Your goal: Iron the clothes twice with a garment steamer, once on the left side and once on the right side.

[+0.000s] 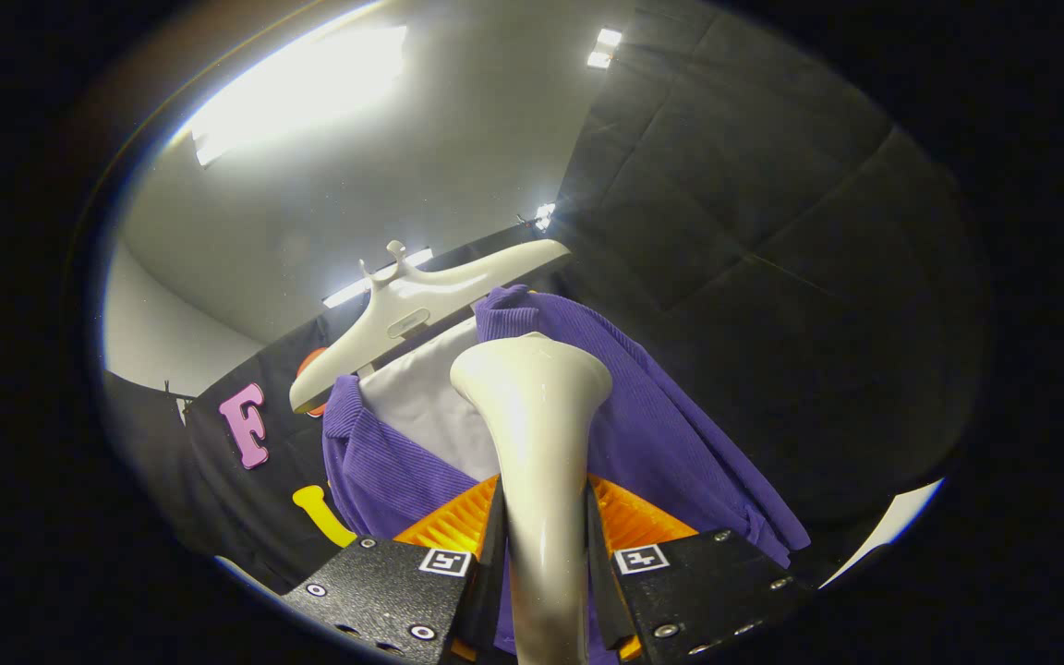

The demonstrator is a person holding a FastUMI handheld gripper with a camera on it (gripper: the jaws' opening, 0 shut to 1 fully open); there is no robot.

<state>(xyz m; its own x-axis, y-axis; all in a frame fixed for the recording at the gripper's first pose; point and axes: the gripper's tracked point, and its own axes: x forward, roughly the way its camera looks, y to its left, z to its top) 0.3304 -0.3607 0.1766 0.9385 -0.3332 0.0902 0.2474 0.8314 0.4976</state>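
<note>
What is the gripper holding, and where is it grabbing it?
The gripper holds the garment steamer by its narrow handle, one finger pressing on each side.

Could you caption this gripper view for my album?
Gripper clamps a white garment steamer before a purple jacket on its hanger.

Steamer between tool fingers, garment on hanger beyond.

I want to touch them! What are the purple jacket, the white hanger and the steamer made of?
The purple jacket looks like soft ribbed cloth, maybe corduroy: fine lines run across it. The white hanger seems smooth matte plastic. The garment steamer, clamped between the fingers of the hand-held gripper, looks like glossy hard plastic, since the lights shine off it.
</note>
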